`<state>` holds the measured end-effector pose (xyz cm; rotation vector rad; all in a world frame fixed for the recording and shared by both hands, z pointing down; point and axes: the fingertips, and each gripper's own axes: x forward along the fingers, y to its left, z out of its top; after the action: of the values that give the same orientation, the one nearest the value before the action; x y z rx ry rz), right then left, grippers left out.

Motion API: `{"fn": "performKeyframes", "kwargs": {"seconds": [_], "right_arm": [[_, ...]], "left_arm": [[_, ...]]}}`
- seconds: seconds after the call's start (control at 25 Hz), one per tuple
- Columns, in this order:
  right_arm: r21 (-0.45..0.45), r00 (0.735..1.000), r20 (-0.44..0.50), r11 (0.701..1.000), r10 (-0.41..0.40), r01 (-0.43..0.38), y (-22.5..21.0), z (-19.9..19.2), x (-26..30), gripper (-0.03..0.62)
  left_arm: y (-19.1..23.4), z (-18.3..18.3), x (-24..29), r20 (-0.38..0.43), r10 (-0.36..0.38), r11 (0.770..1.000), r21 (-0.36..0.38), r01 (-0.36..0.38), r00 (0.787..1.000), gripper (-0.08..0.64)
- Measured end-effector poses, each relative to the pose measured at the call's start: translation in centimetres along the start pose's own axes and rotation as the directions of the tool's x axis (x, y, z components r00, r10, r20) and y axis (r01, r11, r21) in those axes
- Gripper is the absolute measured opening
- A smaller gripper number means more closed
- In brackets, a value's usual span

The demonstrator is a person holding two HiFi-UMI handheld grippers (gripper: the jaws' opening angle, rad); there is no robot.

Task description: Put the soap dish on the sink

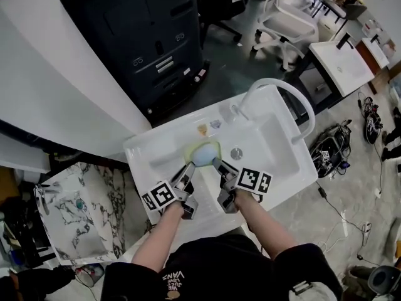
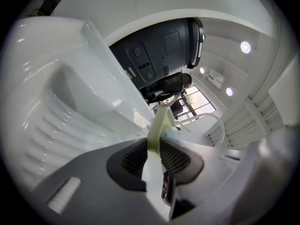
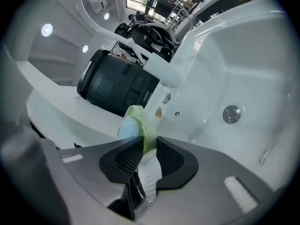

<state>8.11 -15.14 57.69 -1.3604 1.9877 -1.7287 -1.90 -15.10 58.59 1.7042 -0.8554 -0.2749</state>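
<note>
The pale green soap dish (image 1: pixel 203 152) with a light blue soap in it hangs just over the white sink (image 1: pixel 285 168), near its ribbed left side. My left gripper (image 1: pixel 188 168) is shut on the dish's near-left rim and my right gripper (image 1: pixel 217 165) is shut on its near-right rim. In the left gripper view the thin green rim of the soap dish (image 2: pixel 157 130) stands edge-on between the black pads (image 2: pixel 130 159). From the right gripper the soap dish (image 3: pixel 140 123) shows with the blue soap beside its rim, clamped between the pads (image 3: pixel 169 159).
A white curved faucet (image 1: pixel 285 93) arches over the basin, whose drain (image 1: pixel 236 153) lies right of the dish. A dark cabinet (image 1: pixel 150 36) stands behind the sink. A marbled slab (image 1: pixel 75 212) lies on the left, a second sink (image 1: pixel 341 64) at the far right, cables on the floor.
</note>
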Motion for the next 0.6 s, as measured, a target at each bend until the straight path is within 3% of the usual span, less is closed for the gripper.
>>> {"fn": "performKeyframes", "kwargs": {"seconds": [0.6], "right_arm": [[-0.038, 0.996, -0.087, 0.999, -0.025, 0.022, -3.3, 2.5, 4.7, 0.077]], "left_arm": [[3.8, 1.0, 4.0, 0.07, 0.07, 0.996, -0.066, -0.065, 0.995, 0.135]]}}
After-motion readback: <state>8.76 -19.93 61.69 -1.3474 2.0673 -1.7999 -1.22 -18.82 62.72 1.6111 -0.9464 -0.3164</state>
